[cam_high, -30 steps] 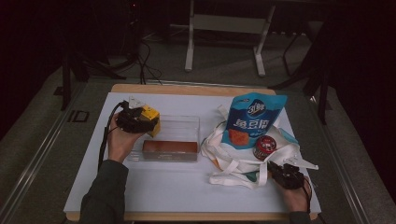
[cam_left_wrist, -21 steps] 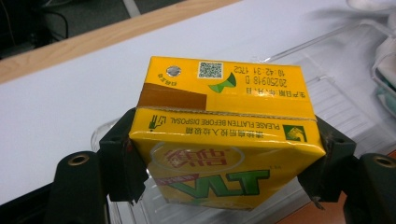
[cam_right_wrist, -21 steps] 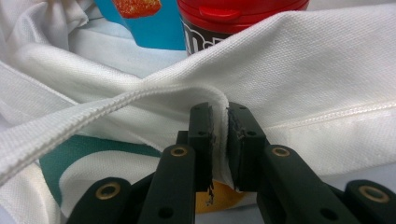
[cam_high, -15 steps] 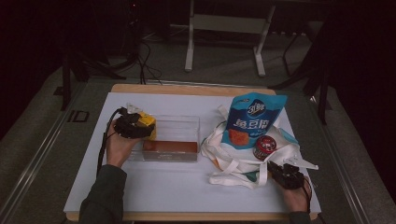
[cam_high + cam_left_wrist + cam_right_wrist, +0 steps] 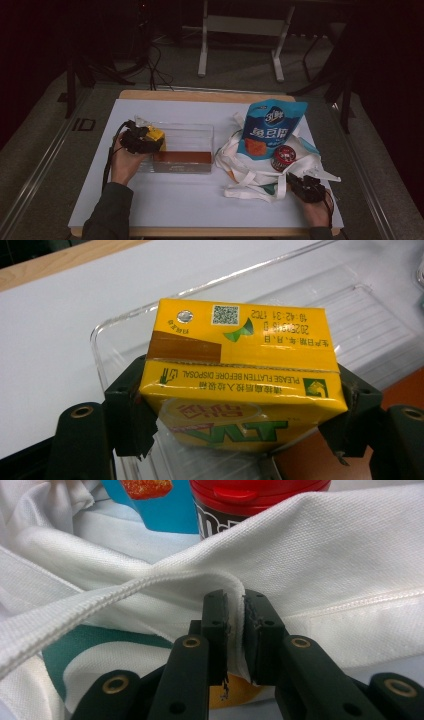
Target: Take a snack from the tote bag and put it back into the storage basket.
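A yellow drink carton (image 5: 240,375) is clamped between the jaws of my left gripper (image 5: 142,140), which is shut on it over the left end of a clear plastic bin (image 5: 192,132). In the left gripper view the carton hangs just above the bin's floor (image 5: 360,305). My right gripper (image 5: 235,635) is shut on the hem of a white tote bag (image 5: 320,555), near the table's front right (image 5: 306,187). A blue snack pouch (image 5: 269,129) and a red-lidded jar (image 5: 283,156) stick out of the bag (image 5: 250,172).
A reddish-brown flat pack (image 5: 182,157) lies in the bin's near side. The white table top (image 5: 190,200) has free room in front of the bin. Beyond the far wooden edge (image 5: 200,95) stand metal frame legs on a dark floor.
My left gripper has come down and toward the near left corner of the bin with the carton. The right gripper and the bag have stayed put.
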{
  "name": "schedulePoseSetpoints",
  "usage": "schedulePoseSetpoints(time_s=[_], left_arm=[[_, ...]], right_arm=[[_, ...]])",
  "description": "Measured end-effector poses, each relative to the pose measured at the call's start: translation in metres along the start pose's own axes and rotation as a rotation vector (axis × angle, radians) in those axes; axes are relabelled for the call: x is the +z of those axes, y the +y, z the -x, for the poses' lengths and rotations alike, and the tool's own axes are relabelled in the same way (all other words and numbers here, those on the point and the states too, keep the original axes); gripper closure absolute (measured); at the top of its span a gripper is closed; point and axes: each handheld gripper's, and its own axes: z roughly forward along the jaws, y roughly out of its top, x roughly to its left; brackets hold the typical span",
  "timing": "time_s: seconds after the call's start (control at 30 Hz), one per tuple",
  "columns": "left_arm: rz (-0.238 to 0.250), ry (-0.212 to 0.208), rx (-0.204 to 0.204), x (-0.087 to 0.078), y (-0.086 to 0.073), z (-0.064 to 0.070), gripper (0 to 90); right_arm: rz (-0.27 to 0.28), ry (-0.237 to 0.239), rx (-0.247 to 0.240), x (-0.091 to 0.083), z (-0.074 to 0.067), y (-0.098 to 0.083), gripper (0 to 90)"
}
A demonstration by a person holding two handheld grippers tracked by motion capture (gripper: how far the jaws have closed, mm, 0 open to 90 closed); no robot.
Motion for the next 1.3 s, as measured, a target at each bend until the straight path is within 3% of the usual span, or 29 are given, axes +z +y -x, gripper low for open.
schedulePoseSetpoints(time_s=[0.13,0.33,0.6,0.73,0.83,1.0,1.1,1.3], left_arm=[[-0.005,0.0,-0.017,-0.004,-0.003,-0.001,27.7],[-0.021,0.019,0.011,-0.01,-0.006,0.004,25.8],[-0.042,0.045,0.009,-0.019,-0.015,0.008,25.7],[-0.025,0.03,0.001,-0.019,-0.017,0.005,25.5],[-0.022,0.037,0.015,-0.019,-0.018,0.006,25.1],[-0.015,0.053,0.002,-0.022,-0.019,0.005,21.3],[0.012,0.042,-0.016,-0.028,-0.02,0.001,17.7],[0.061,0.054,-0.004,-0.039,-0.018,0.006,16.7]], right_arm=[[0.0,-0.002,0.0,0.0,0.0,0.0,80.3],[0.001,-0.001,0.0,0.0,0.0,0.0,80.3],[0.001,-0.001,0.0,0.0,0.0,0.0,79.6],[0.001,-0.002,-0.001,0.0,0.0,0.0,79.6],[0.002,-0.001,0.0,0.0,0.0,0.0,79.6],[0.003,0.002,0.002,0.0,0.0,0.0,79.5],[0.003,0.001,0.002,0.0,0.0,0.0,79.5],[0.004,-0.003,0.001,0.0,-0.001,-0.001,79.5]])
